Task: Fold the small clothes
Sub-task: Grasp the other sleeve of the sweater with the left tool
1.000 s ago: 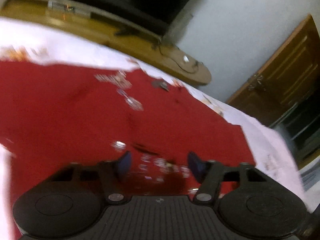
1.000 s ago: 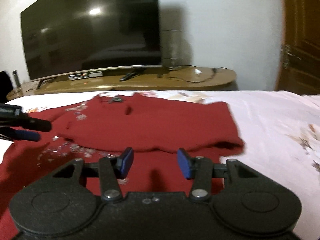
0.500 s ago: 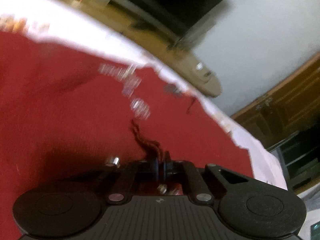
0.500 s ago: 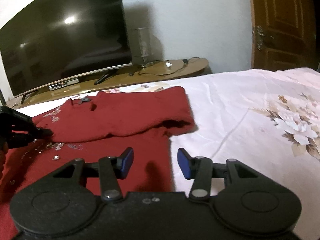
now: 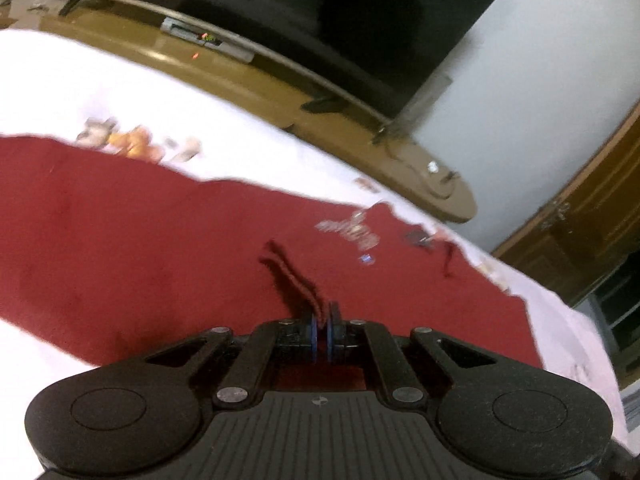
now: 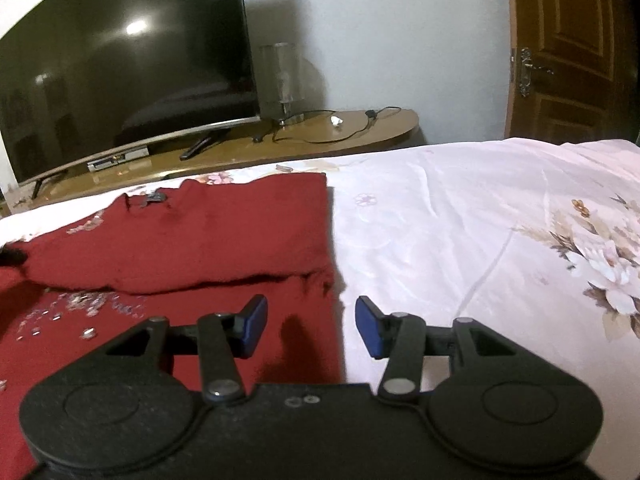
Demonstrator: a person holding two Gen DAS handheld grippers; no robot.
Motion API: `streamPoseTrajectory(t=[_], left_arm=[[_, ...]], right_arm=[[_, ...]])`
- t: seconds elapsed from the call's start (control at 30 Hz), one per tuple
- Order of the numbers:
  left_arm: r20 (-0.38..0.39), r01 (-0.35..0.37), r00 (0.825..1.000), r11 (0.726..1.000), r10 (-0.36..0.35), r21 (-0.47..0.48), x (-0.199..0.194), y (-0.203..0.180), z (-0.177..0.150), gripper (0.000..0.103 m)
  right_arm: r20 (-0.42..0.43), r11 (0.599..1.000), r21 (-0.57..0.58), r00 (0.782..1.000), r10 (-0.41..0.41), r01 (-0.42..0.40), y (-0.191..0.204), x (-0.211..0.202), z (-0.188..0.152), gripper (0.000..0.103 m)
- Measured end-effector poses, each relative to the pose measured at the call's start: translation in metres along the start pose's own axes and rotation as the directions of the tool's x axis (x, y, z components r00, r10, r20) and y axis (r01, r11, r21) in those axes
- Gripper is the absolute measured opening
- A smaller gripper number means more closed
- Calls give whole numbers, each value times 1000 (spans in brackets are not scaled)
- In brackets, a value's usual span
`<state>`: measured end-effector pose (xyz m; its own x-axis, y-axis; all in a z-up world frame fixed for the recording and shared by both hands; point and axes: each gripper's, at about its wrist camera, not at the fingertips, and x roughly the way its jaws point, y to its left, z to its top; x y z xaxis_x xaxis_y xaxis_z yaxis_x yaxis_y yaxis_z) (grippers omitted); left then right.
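Red garment [image 6: 168,248] lies spread on the floral bedsheet [image 6: 460,220], one fold already laid across; mid-fold step. Left gripper [image 5: 321,334] pinches a raised ridge of its fabric, right gripper [image 6: 308,326] hangs spread over its right edge, gripping nothing. Next, probably: right pinches that edge, both carry it over. Versus a second ago: left jaws were apart, now clamped.

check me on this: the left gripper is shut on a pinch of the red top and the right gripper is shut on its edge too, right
Not quite. The right gripper is open, its jaws apart over the edge of the red top, as the right wrist view shows. The left gripper is indeed shut on a pinch of it.
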<state>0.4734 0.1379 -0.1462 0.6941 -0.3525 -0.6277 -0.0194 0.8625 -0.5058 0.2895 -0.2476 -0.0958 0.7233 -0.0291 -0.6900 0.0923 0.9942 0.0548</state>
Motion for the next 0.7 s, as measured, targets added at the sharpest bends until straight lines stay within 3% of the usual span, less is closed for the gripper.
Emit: streamPoseTrajectory(t=[0.2,0.27,0.3,0.37,0.47,0.5,0.53,0.63,0.7], left_arm=[[-6,9,1000,1000,-9,-12,4,8,-10,4],[13,10,1000,1000,-10,-14,2,9,-7,4],[34,16,999,1000,-15,-9,-2,8,-7,4],[45,-4,999,1000,3,19,-6,8,-6,4],[-4,-29,1000,999,29,38,6,12,-11,4],[1,-25,1000,999,25,40,5,12,-12,4],[3,-19,1000,999,19,33,4,13,-12,4],[9,-8,1000,1000,8,30,6,16,-13,4],[13,-6,1000,1000,5,28,6,18,-14,4]], right_arm=[[-76,999,39,997,-16,19,-7,43,15,42],[-101,998,56,995,19,-13,-10,51,17,10],[-104,998,55,994,34,-29,-10,52,17,6],[-84,999,38,996,13,-10,-9,46,17,6],[-105,1000,1,994,-4,4,-7,49,11,8],[-101,1000,0,995,7,-7,-7,48,10,13],[-95,1000,18,995,22,-20,-9,44,13,24],[33,997,48,998,51,-53,-17,22,21,46],[53,996,61,997,61,-64,-20,27,30,42]])
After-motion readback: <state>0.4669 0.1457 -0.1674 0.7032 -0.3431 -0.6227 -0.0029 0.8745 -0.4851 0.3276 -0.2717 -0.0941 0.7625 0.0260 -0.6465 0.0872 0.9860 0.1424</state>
